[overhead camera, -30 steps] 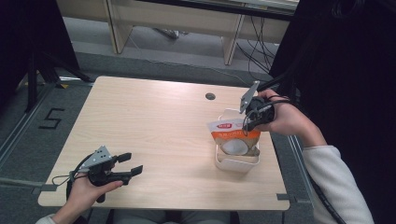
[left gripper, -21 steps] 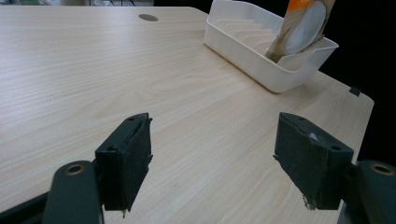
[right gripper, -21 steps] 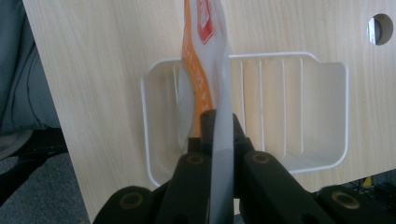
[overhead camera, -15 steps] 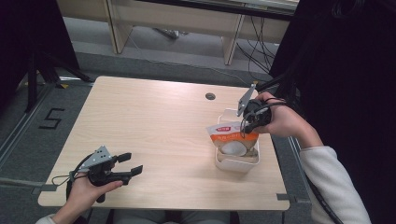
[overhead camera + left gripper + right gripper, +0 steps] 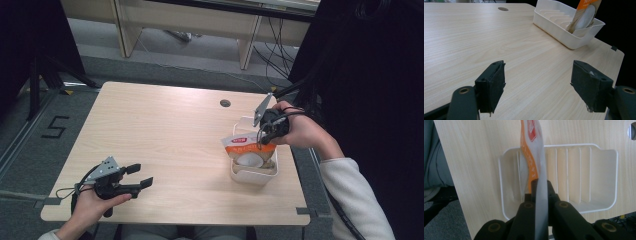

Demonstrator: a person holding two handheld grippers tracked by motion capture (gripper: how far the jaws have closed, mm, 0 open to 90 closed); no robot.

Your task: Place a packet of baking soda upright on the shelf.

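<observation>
High view, floor marking "5" (image 5: 53,128), orange-white pouch (image 5: 245,147)

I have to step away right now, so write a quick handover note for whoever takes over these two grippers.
Right gripper: shut on the top edge of the orange and white pouch, holding it upright with its lower end inside the white ribbed tray.
Left gripper: open, nothing between its jaws, resting at the near left of the table, well apart from the tray.
Done: the pouch is gripped and stands in the tray at the table's right edge.
Left: the pouch is not yet released. Probably settle it into the tray and open the right jaws; watch that it doesn't tip over when let go.
</observation>
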